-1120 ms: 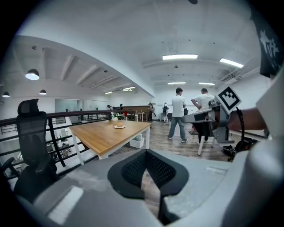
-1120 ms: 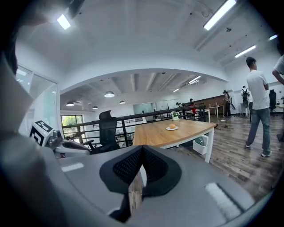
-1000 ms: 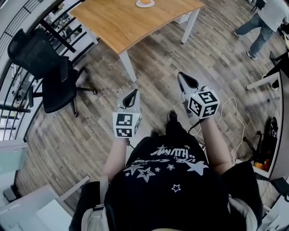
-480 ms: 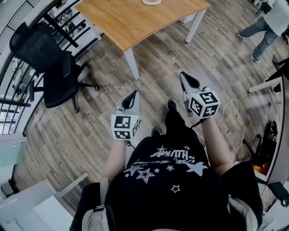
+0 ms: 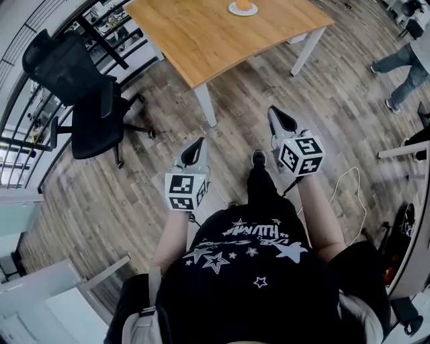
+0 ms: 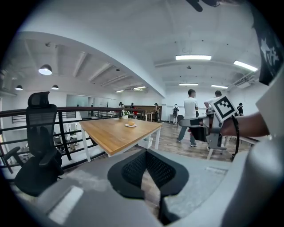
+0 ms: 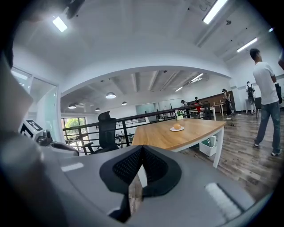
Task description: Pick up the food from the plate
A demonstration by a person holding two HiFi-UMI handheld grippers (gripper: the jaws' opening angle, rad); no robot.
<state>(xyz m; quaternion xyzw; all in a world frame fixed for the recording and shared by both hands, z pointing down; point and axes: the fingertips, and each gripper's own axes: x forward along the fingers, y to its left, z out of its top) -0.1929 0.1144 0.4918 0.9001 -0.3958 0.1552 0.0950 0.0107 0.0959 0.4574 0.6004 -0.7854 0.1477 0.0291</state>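
- Ahead of both grippers and well apart from them, the food (image 5: 244,4) is sitting on its plate (image 5: 232,10), toward the far side of the table (image 5: 201,40).
- We are holding the left gripper (image 5: 196,144) and right gripper (image 5: 277,115) clenched and empty, tips forward. We judge this an approach posture.
- Ahead of the left gripper, a table leg (image 5: 205,104) is marking the near edge; a chair (image 5: 80,101) is standing to its left. Bare floor is lying between us and the table, so we are judging the way open.
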